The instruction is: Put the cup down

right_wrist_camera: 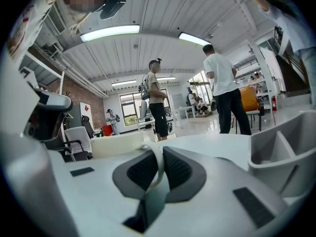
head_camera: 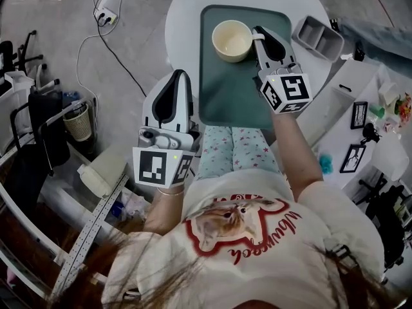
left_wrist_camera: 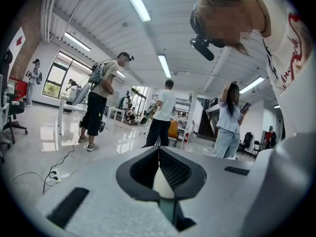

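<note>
A cream cup (head_camera: pixel 232 40) sits in the far part of a dark green tray (head_camera: pixel 225 95) on the round white table (head_camera: pixel 183 18); I cannot tell whether its base touches the tray. My right gripper (head_camera: pixel 259 32) is shut on the cup's handle. In the right gripper view the handle loop (right_wrist_camera: pixel 159 164) stands between the jaws, with the cup's body (right_wrist_camera: pixel 121 144) just beyond them to the left. My left gripper (head_camera: pixel 181 74) hangs at the table's near left edge, shut with nothing in it. In its own view the left gripper (left_wrist_camera: pixel 159 168) points across the table.
A grey divided bin (head_camera: pixel 317 37) lies on the table right of the tray, close to the right gripper (right_wrist_camera: pixel 284 147). A power strip and cable (head_camera: pixel 106 15) lie on the floor at left. Several people stand in the room beyond.
</note>
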The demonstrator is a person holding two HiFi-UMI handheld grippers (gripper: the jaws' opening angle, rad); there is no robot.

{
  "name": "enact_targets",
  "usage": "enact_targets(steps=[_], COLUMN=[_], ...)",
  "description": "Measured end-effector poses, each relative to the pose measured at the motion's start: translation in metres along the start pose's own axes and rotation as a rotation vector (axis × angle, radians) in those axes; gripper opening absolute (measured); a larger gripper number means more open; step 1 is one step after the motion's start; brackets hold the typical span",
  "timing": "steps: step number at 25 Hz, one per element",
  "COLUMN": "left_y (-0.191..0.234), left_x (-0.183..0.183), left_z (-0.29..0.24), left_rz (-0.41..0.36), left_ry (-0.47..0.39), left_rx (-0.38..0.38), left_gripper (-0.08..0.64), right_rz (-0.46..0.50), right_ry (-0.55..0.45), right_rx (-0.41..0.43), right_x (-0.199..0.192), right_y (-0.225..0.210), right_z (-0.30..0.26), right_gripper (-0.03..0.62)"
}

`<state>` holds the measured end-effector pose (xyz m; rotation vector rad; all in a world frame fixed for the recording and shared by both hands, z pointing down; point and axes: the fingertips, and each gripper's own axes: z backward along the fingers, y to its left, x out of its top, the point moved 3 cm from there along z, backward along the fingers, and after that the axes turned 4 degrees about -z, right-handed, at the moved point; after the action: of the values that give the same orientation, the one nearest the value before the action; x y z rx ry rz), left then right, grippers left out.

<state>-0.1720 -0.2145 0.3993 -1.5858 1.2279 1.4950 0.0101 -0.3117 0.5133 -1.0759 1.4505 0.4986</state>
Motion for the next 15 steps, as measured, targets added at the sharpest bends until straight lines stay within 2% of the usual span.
enact_targets(steps=[7,15], left_y=[-0.0026,-0.0034], left_x=[-0.0055,-0.0058], left_z=[-0.0038,-0.0055], left_rz=[0.004,0.003], left_ry=[0.010,0.013], left_rx=[-0.006,-0.018], left_gripper=[0.014,0.014], right_rz=[0.032,0.007], right_ry=[0.025,0.044], right_rx=[0.000,-0.018], right_x=[-0.0058,-0.0088], right_y=[-0.0018,-0.0033], right_z=[0.0003,0.0011], right_gripper=[0.044,0.044])
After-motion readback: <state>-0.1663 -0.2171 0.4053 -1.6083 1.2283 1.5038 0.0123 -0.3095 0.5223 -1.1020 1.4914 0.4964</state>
